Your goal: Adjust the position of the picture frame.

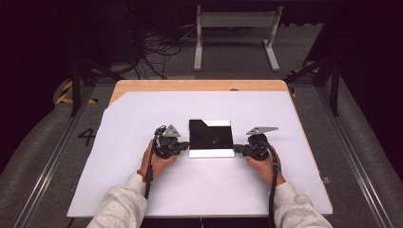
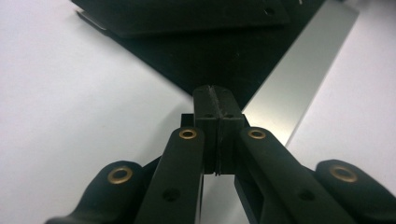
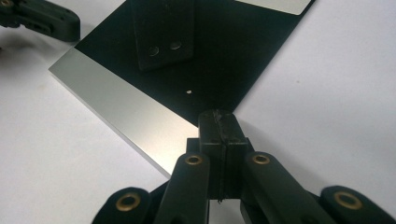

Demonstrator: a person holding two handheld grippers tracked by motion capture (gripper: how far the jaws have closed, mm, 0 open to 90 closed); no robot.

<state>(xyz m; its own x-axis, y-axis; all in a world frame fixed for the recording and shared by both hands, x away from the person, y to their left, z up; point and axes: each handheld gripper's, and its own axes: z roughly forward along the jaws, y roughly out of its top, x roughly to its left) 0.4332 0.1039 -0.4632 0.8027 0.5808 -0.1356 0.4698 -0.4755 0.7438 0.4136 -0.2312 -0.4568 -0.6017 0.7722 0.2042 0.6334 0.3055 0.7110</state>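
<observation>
Our left gripper (image 2: 217, 100) has its jaws pressed flat together, pad against pad, with nothing caught between them; the tips sit at the near left corner of the black plate (image 2: 205, 56), just where its dark surface meets the silver strip (image 2: 299, 79) along its near edge. Our right gripper (image 3: 219, 122) is the same: jaws closed on each other, empty, tips resting at the opposite near corner, where the same silver strip (image 3: 116, 105) ends. Whether either pair of tips actually touches the plate we cannot tell. From the right gripper view we see a small black bracket (image 3: 162, 30) with two holes lying on the dark surface, and a tiny hole in the plate nearer to us. From the high view, the plate (image 1: 210, 135) lies flat in the middle of the white sheet (image 1: 142, 190) that covers the wooden table (image 1: 190, 85), with the left gripper (image 1: 183, 148) and right gripper (image 1: 237, 150) flanking its near edge, each held in one of our hands, light sleeves coming in from below. Beyond the table, cables and a grey metal frame (image 1: 235, 28) stand on the floor.
</observation>
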